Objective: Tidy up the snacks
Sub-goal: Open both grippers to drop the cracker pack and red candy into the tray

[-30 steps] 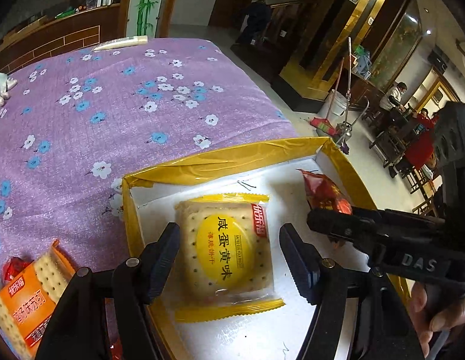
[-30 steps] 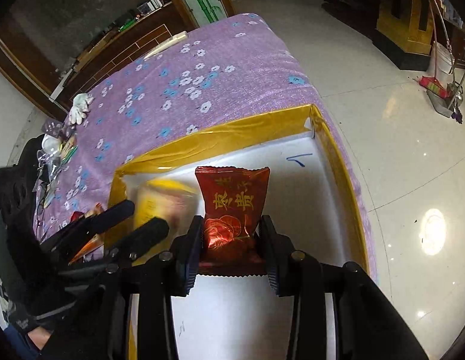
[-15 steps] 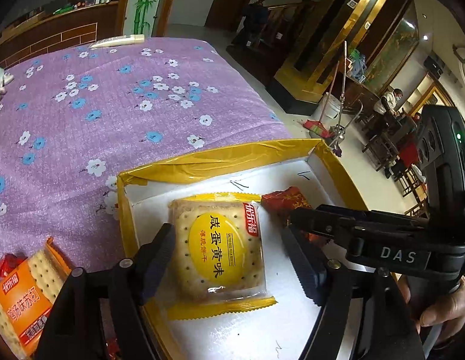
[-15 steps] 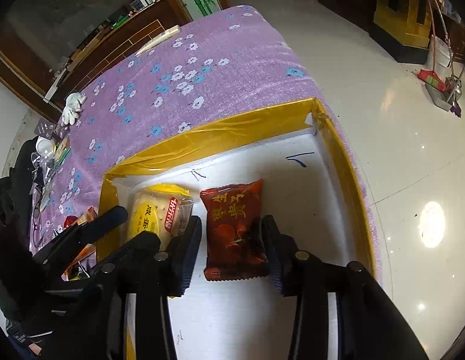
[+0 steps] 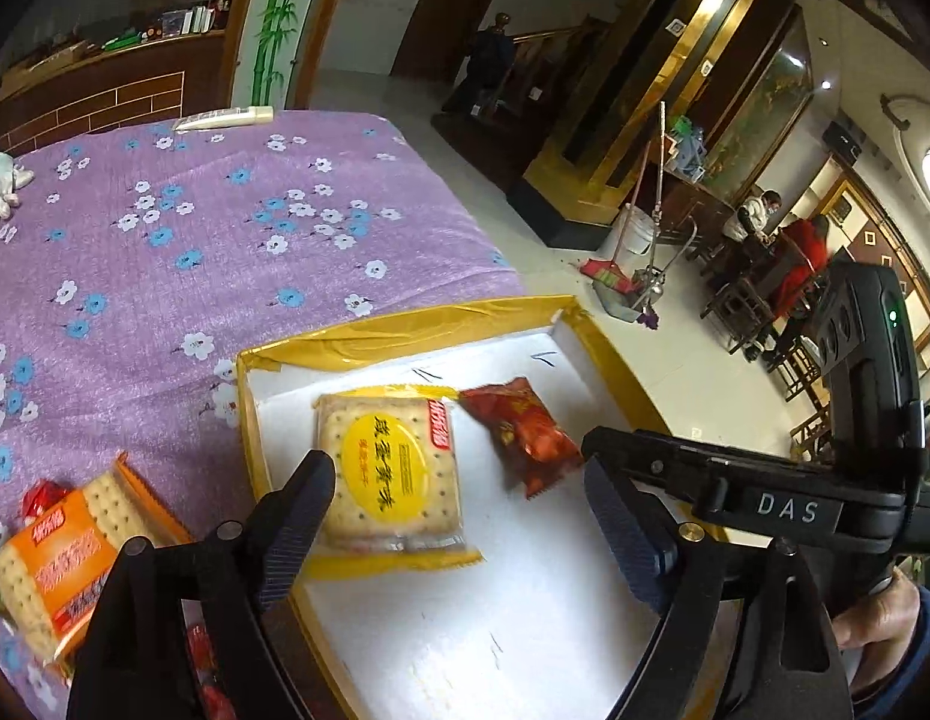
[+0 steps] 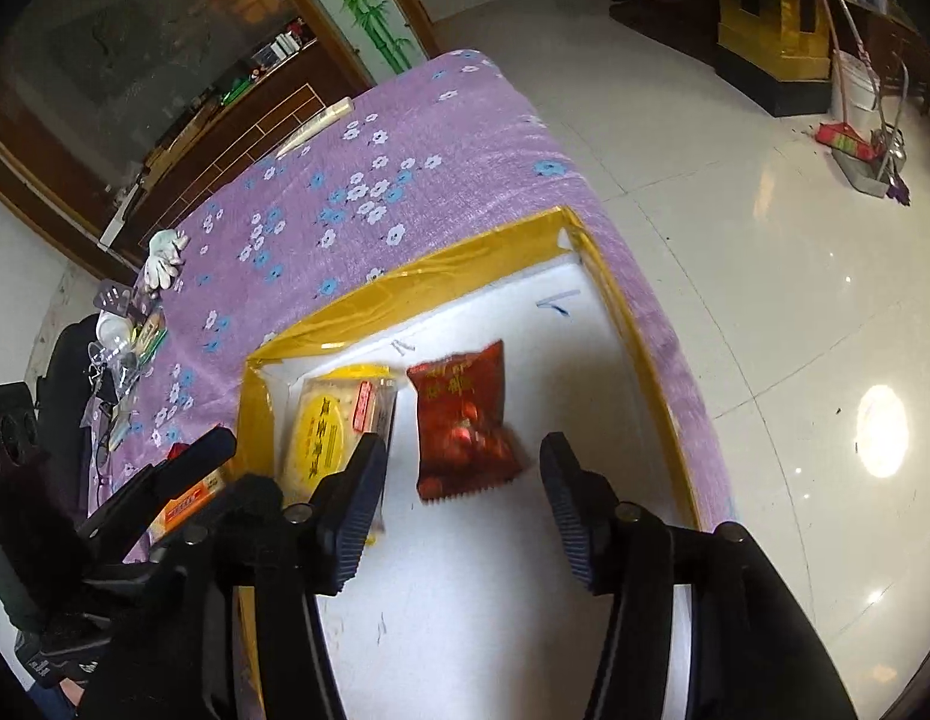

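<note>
A yellow cracker packet (image 5: 393,474) (image 6: 330,432) lies flat in the white tray with a yellow taped rim (image 5: 405,324) (image 6: 465,252). Beside it on the right lies a red snack packet (image 5: 525,432) (image 6: 465,420). My left gripper (image 5: 465,534) hangs over the near part of the tray, its jaws opening wide, the cracker packet lying loose just beyond the fingertips. My right gripper (image 6: 459,498) stands above the tray floor with jaws opening; the red packet lies free in front of them, untouched. An orange cracker packet (image 5: 63,564) rests on the purple cloth left of the tray.
The table wears a purple flowered cloth (image 5: 165,252). A white glove (image 5: 0,186) and a white tube (image 5: 222,118) lie at its far side. Small clutter (image 6: 123,348) sits at the table's left edge. Glossy tiled floor (image 6: 765,240) drops off right of the tray.
Both grippers have let go of their packets and drawn back and up. The yellow and red packets now lie side by side on the tray floor, and the jaws stand wider.
</note>
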The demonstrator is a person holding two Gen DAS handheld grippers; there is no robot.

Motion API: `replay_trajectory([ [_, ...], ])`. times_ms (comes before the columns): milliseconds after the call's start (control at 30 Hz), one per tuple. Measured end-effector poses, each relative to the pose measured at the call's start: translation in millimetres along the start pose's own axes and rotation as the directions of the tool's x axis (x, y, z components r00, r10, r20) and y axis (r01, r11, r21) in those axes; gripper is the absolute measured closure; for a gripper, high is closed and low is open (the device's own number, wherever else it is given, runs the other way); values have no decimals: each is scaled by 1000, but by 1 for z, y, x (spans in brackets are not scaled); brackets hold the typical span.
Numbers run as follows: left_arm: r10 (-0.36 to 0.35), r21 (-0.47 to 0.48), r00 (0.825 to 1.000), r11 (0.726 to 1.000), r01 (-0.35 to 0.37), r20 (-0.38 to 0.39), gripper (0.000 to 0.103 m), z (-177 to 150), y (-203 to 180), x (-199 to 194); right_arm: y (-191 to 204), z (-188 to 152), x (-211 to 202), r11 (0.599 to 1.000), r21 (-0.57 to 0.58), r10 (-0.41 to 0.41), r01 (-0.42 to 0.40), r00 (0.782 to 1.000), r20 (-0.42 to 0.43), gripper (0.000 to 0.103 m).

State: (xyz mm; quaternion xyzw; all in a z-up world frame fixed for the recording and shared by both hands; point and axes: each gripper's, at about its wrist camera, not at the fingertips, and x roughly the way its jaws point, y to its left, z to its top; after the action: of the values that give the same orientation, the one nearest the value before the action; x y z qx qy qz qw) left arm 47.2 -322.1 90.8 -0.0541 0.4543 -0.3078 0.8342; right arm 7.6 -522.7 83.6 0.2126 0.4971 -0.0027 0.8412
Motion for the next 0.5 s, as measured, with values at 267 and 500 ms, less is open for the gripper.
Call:
replay_trajectory([
  [267,2,23,1000,1000,-2,11,15,-22,-10,-30,12,-33,-27,1000,-10,13,-13,1000,25,44],
  [500,15,52,1000,999,-15,5,15,-53,-21,-51,12,-75,-34,998,60,-38,36,999,34,41],
])
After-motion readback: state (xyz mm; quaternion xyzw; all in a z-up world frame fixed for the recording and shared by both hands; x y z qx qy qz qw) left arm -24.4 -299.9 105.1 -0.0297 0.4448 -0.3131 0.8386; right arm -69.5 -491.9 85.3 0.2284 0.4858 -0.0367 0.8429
